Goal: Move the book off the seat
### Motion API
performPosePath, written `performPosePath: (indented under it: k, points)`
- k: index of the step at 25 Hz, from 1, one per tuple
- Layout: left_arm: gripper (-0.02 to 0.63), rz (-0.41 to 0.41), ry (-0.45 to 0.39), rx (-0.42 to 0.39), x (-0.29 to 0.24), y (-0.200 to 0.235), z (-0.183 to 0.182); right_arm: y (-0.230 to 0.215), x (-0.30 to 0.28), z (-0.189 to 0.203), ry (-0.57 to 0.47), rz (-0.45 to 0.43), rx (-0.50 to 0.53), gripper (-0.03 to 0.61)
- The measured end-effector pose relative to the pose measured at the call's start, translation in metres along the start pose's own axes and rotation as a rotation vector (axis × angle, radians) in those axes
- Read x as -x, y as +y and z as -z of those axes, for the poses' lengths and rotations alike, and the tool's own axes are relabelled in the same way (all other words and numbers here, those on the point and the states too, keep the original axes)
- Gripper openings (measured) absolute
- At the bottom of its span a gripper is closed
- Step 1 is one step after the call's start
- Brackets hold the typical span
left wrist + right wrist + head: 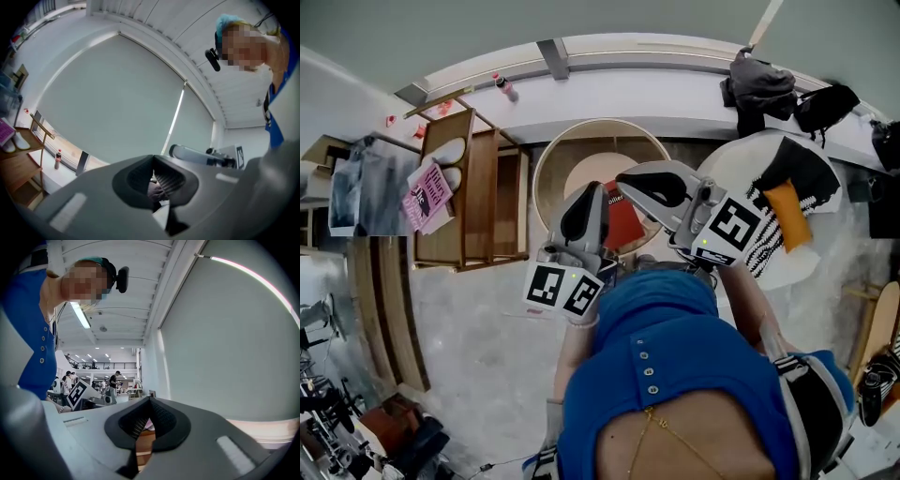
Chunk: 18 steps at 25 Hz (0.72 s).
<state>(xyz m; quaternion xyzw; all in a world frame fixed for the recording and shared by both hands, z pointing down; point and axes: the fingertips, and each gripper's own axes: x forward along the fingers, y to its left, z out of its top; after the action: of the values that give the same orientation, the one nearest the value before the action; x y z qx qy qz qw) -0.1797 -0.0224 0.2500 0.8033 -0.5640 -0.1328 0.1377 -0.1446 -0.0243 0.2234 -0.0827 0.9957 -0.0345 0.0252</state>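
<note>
A red book (625, 225) lies on the round wooden seat (551, 173) in the middle of the head view, largely hidden behind both grippers. My left gripper (581, 214) is raised above the seat's near rim, jaws shut and empty. My right gripper (653, 187) is beside it, over the book's right side, also shut with nothing in it. Both gripper views point upward: the left gripper (153, 180) faces a grey window blind, the right gripper (149, 420) faces the hall ceiling and wall. The book is not seen in either gripper view.
A wooden rack (478, 192) at the left holds a pink book (427, 195) and white slippers (450, 152). A bottle (505, 88) stands on the window ledge. To the right is a white chair (733, 161) with a striped cloth and an orange cushion (789, 214). Black bags (761, 84) sit behind it.
</note>
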Motion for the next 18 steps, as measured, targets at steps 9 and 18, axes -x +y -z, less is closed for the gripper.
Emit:
performPosePath:
  k: [9, 18]
  points:
    - [0.002, 0.04, 0.035, -0.023, -0.003, -0.014, 0.004, -0.005, 0.005, -0.005, -0.02, 0.08, 0.007, 0.0]
    - [0.0, 0.051, 0.058, -0.067, -0.004, -0.017, 0.003, -0.012, 0.006, -0.005, -0.019, 0.154, 0.024, 0.001]
